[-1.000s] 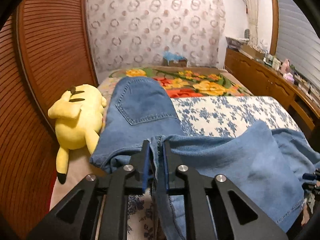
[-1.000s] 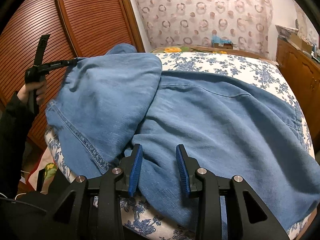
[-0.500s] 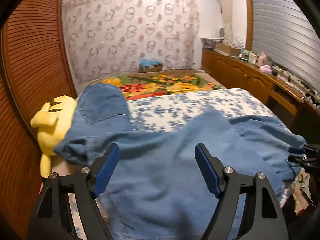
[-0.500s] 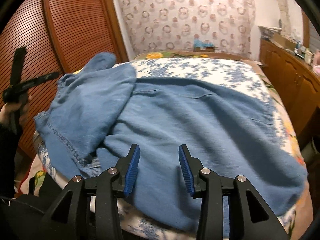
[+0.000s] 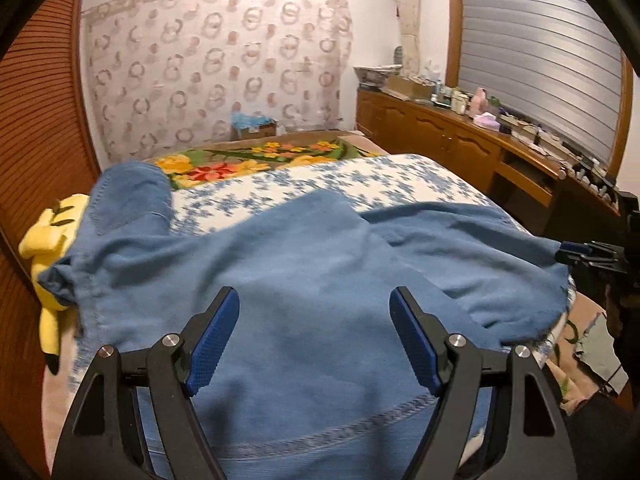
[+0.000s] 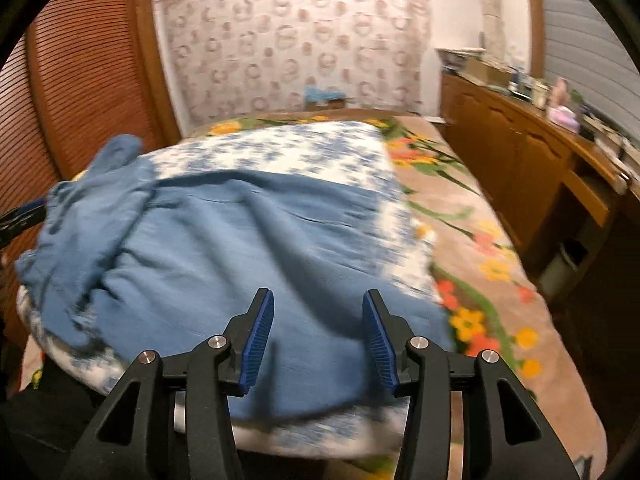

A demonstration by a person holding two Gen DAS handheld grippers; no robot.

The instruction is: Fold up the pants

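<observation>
Pants: we see the blue pants (image 5: 304, 264) draped loosely across the bed (image 5: 360, 180), one end beside a yellow plush toy (image 5: 44, 236).
Left claw (image 5: 314, 332): spread wide over the fabric, gripping nothing.
Right claw (image 6: 318, 332): opening, nothing pinched.

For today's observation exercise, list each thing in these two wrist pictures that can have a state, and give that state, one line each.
Blue denim pants: spread rumpled across the bed, not neatly folded.
Left gripper: open wide, nothing held, over the pants.
Right gripper: jaws opening, nothing pinched, above the pants.
Yellow plush toy: lying at the bed's edge, partly covered by the pants.
Blue-flowered white bedspread: laid flat beneath the pants.
</observation>
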